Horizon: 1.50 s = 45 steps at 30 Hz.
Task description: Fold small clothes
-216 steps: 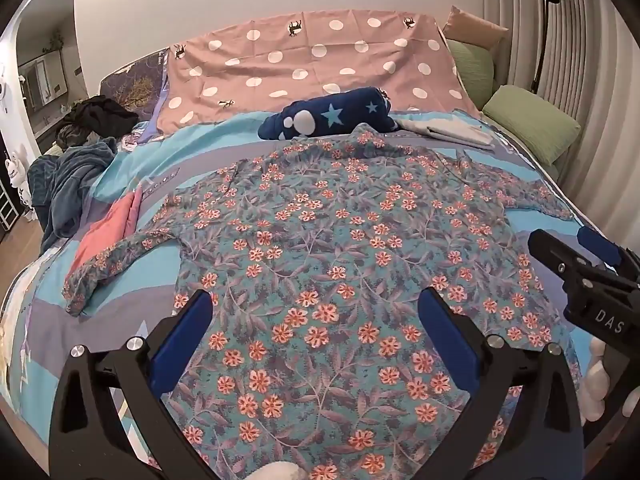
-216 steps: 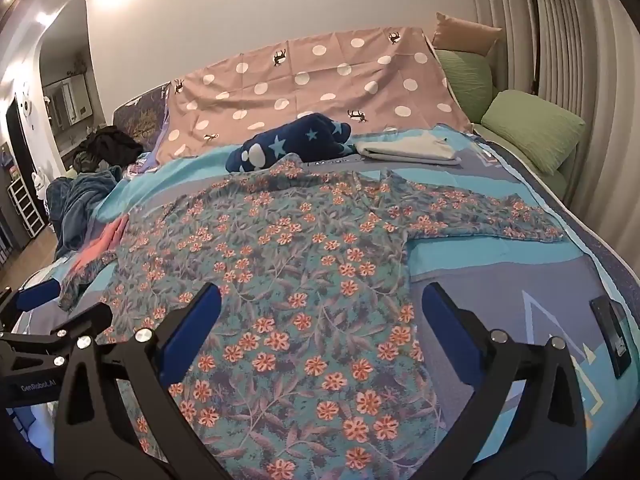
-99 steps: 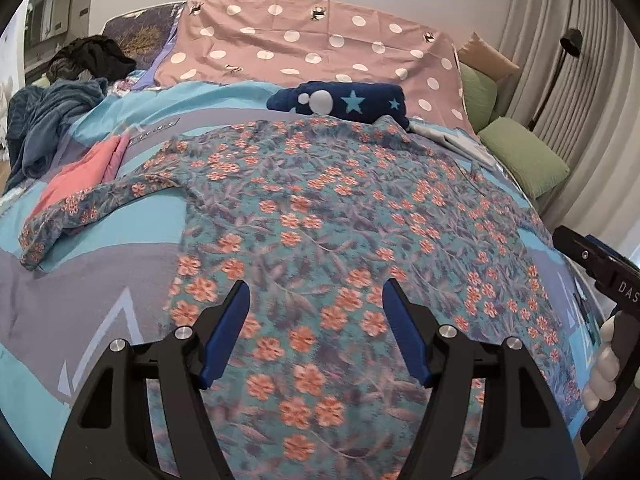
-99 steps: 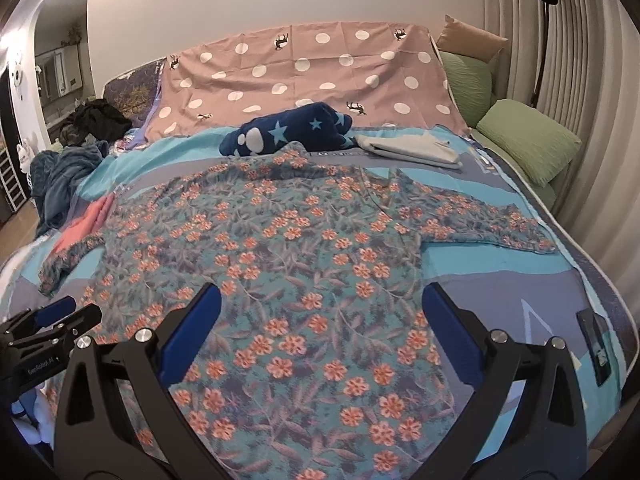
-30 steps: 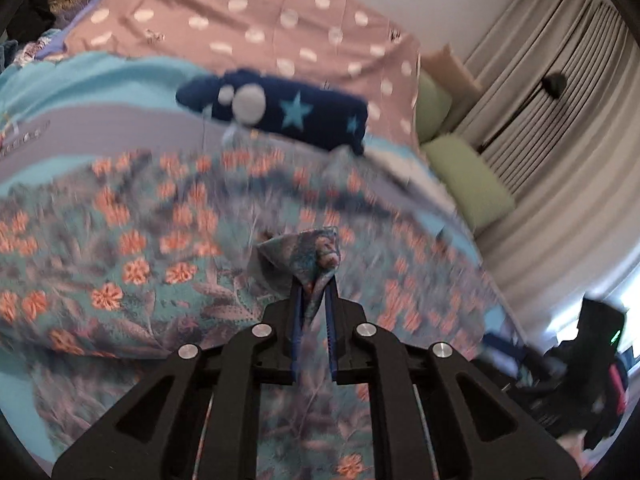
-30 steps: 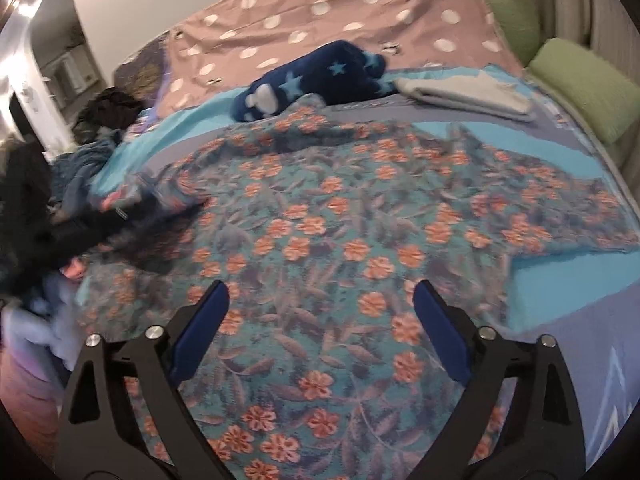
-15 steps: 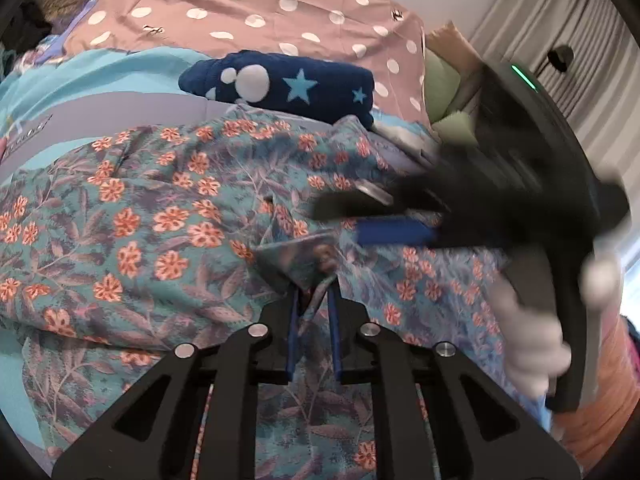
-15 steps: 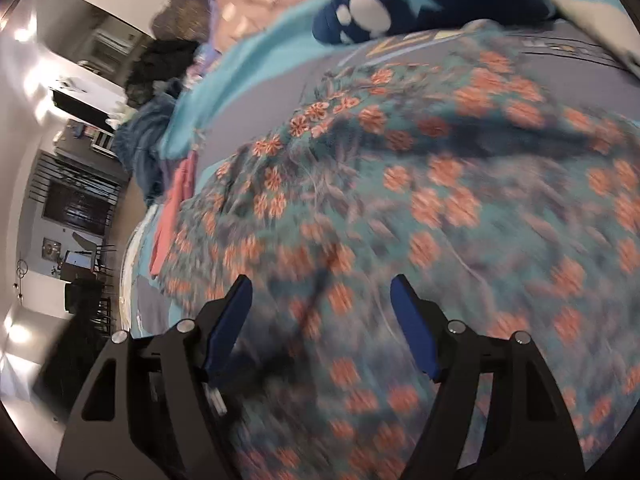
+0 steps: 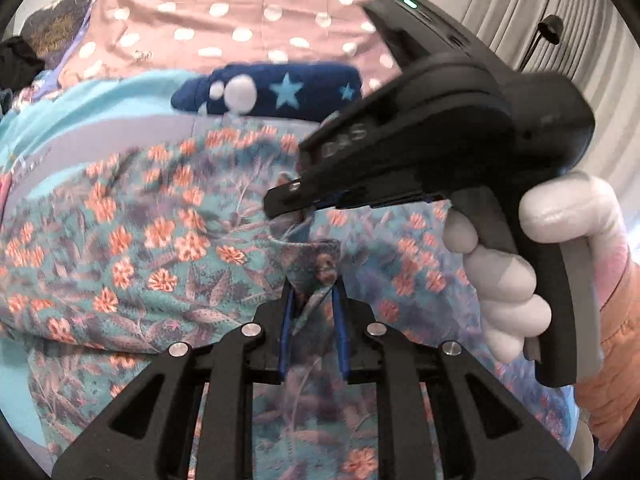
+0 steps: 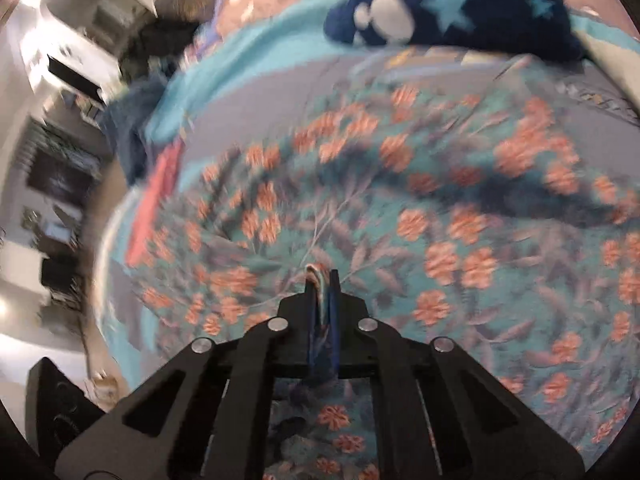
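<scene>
A teal shirt with orange flowers (image 9: 160,232) lies spread over the bed. My left gripper (image 9: 312,296) has a raised fold of this shirt between its blue pads; its jaws are opening slightly, with the cloth still touching both pads. Just beyond that fold is my right gripper (image 9: 286,204), held by a white-gloved hand (image 9: 508,280), its tips down on the cloth. In the blurred right wrist view the right gripper (image 10: 320,280) is shut on a thin pinch of the floral shirt (image 10: 440,240).
A navy pillow with stars (image 9: 280,92) lies behind the shirt, before a pink polka-dot cover (image 9: 224,32). The teal and grey bedspread (image 9: 100,100) shows at the left. A coral garment (image 10: 156,200) lies at the bed's left edge. Curtains (image 9: 560,0) hang at the right.
The right gripper swung across from the right side to just beyond the left gripper and closed on the shirt. The left gripper's pads stand a little wider around the same fold.
</scene>
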Available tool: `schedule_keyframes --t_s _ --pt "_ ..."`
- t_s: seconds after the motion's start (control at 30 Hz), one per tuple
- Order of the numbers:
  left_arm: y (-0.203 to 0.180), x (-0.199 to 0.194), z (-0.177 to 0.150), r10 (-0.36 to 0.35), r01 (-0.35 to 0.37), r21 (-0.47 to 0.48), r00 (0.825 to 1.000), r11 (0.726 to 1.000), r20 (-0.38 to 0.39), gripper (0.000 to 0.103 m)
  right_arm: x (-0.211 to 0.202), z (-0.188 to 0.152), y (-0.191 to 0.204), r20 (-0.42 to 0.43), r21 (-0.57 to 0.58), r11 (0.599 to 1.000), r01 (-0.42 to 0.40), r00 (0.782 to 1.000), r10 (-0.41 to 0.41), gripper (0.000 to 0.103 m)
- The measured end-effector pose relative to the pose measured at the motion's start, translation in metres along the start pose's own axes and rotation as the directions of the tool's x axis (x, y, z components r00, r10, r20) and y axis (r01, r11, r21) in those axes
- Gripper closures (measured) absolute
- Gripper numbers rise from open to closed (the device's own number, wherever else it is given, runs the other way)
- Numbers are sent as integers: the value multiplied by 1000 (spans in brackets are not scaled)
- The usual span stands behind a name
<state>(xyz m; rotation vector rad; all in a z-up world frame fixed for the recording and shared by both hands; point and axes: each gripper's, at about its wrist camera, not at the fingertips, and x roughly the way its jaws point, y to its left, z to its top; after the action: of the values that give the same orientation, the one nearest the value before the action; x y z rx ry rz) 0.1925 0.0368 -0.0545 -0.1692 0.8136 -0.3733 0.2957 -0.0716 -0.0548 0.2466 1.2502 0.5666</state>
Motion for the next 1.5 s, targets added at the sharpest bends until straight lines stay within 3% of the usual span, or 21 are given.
schedule_keyframes --t_s 0.1,0.23,0.37,0.47,0.57,0.63,0.77,0.9,0.97,1.03,1.1,1.17,1.2,1.3,1.37,1.47,1.5 --pt "-17 -9 17 -48 48 16 998 999 40 86 -44 -1 -6 96 -24 999 -46 994 48 98" --pt "-54 -10 33 -130 126 70 989 990 67 86 -98 -7 -27 200 -43 999 -15 979 23 98" --pt "-97 14 36 -200 196 130 979 972 24 86 -121 -13 -65 256 11 998 65 964 -66 97" --pt "-119 38 33 -234 236 149 972 960 -32 86 -120 -16 -103 249 78 992 94 962 -111 97" --pt "-134 53 27 -222 233 167 971 958 -84 84 -117 -30 -127 237 108 983 148 956 -170 82" --pt "-132 51 25 -211 224 169 973 960 -93 81 -118 -40 -138 244 132 973 191 945 -218 67" --pt "-97 12 20 -131 131 166 991 977 -12 61 -128 -62 -146 244 127 979 162 951 -189 62" --pt "-34 -36 5 53 -59 95 996 994 65 57 -127 -86 -145 209 119 986 115 968 -138 60" --pt "3 -54 -6 169 -172 39 983 984 71 56 -120 -97 -140 187 118 989 90 976 -111 60" --pt "43 -71 -18 282 -281 -22 958 960 51 56 -113 -103 -132 169 104 991 84 980 -101 60" --pt "80 -81 -29 399 -398 -73 917 914 -3 56 -105 -104 -126 153 91 992 89 983 -103 57" --pt "110 -83 -36 414 -418 -121 908 900 -59 56 -93 -102 -123 137 103 989 105 983 -119 54" --pt "125 -81 -38 398 -406 -157 914 900 -79 56 -89 -102 -123 136 110 987 116 982 -131 53" --pt "151 -66 -39 366 -388 -218 921 896 -133 56 -81 -101 -117 168 99 962 254 949 -268 92" --pt "152 -57 -37 388 -407 -206 913 890 -126 56 -88 -103 -118 188 119 956 268 939 -287 92" --pt "153 -52 -34 445 -457 -209 889 865 -103 56 -95 -105 -126 166 150 902 404 890 -426 92" --pt "156 -55 -36 436 -448 -234 894 863 -101 56 -97 -106 -129 153 154 895 418 885 -440 92"
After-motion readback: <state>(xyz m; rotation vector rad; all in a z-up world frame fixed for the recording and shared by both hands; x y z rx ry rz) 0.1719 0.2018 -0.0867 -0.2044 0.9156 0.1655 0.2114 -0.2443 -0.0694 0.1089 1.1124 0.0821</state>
